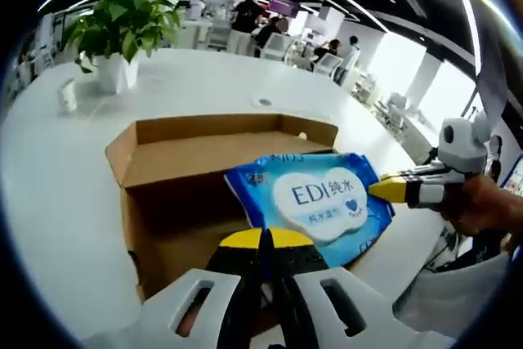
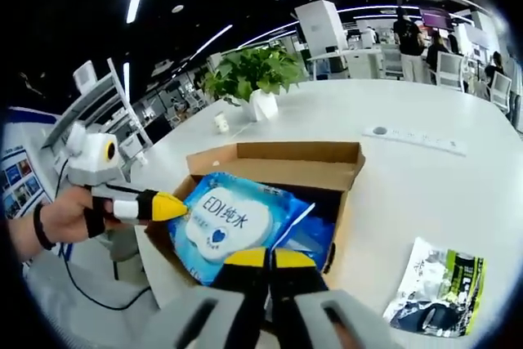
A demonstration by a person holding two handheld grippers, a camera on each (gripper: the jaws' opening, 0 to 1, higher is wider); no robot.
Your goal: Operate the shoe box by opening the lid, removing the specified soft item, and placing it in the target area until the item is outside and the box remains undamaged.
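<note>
A brown cardboard shoe box [image 1: 163, 161] [image 2: 278, 161] stands open on the white table, its flaps folded outward. A blue soft pack of wet wipes [image 1: 319, 198] [image 2: 233, 218] with a white label hangs tilted over the box's opening. In the left gripper view my left gripper [image 1: 265, 239] is shut, its yellow tips pinching the pack's near edge. From the right, a hand brings my right gripper [image 1: 391, 190] onto the pack's far corner. In the right gripper view the right gripper [image 2: 265, 257] is shut on the pack's near edge, and the left gripper [image 2: 167, 206] touches its left corner.
A potted plant [image 1: 118, 46] [image 2: 257, 79] and a small white object [image 1: 67, 96] [image 2: 221, 123] stand at the table's far side. A green and black packet [image 2: 437, 288] lies on the table to the right of the box. People and chairs are beyond the table.
</note>
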